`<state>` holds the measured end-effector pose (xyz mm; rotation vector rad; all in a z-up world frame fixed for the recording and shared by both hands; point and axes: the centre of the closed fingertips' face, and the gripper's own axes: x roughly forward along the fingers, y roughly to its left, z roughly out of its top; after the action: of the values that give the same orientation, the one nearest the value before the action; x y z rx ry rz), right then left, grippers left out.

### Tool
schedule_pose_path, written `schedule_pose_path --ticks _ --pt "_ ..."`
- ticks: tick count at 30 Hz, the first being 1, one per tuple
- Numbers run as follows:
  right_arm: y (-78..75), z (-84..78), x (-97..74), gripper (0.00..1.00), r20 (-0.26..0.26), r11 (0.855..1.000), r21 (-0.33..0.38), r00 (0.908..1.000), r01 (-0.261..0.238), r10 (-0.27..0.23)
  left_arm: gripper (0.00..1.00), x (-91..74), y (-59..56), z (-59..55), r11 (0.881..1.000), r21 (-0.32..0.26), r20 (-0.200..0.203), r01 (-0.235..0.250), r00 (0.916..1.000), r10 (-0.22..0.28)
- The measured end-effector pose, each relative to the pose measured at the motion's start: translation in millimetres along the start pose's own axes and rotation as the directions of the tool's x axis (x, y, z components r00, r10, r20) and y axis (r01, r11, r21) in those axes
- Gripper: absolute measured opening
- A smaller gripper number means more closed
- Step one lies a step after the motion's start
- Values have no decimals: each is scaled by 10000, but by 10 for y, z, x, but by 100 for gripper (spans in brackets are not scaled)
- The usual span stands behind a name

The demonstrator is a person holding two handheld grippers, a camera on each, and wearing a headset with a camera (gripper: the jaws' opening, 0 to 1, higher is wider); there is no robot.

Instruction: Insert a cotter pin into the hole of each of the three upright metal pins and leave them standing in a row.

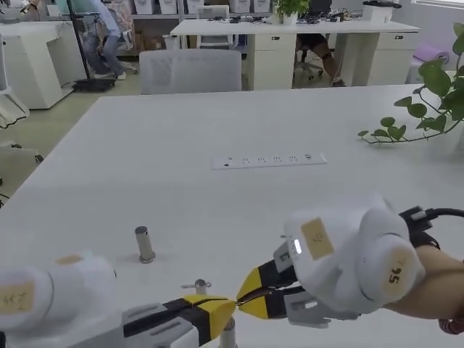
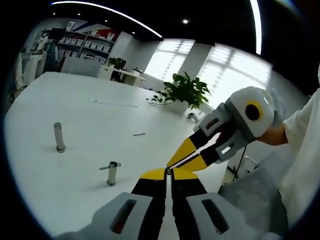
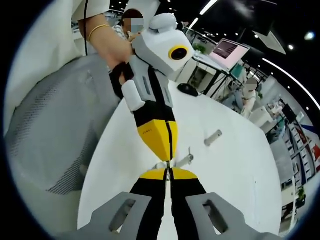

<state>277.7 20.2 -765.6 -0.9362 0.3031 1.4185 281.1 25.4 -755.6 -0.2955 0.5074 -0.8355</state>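
The middle metal pin stands upright on the white table with a cotter pin lying crosswise through its top. A bare metal pin stands upright to its left and a little farther from the person, well apart from it. A third metal pin stands just to its right and nearer the person, its top hidden under the gripper tips.

Directly above that third pin, close beside the middle pin, the left gripper reaches in from the lower left and the right gripper from the right. Their yellow tips meet point to point. Each gripper's jaws are pressed together with no gap. A thin grey sliver shows where the tips meet, too small to tell what it is or which gripper has it.

In the left gripper view, a loose cotter pin lies flat on the table beyond the middle pin, toward the potted plant. A power strip lies far beyond the middle pin, across the table.
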Motion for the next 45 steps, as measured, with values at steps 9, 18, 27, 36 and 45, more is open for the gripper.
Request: schedule_pose_path --ticks 9,18,27,36,45 --pt "-34 33 -10 5 344 9991 407 9993 151 -165 0 -15 4 53 9989 465 83 93 9999 -97" --pt "-37 58 -73 11 960 9898 1416 9954 -180 44 0 -84 -13 45 9829 1786 -303 452 9987 -405" --pt "129 81 -128 14 1657 9495 2655 9781 -1673 1261 0 -143 -125 -89 9378 3235 -965 1262 9903 -999" --pt "308 82 -156 15 2121 9129 2839 9477 -2934 2386 0 -174 -255 -161 8936 4001 -1406 2036 9771 -1596" --pt "471 78 -175 14 2436 8822 2810 9172 -3778 3152 0 -190 -416 -211 8579 4274 -1710 2852 9573 -2331"
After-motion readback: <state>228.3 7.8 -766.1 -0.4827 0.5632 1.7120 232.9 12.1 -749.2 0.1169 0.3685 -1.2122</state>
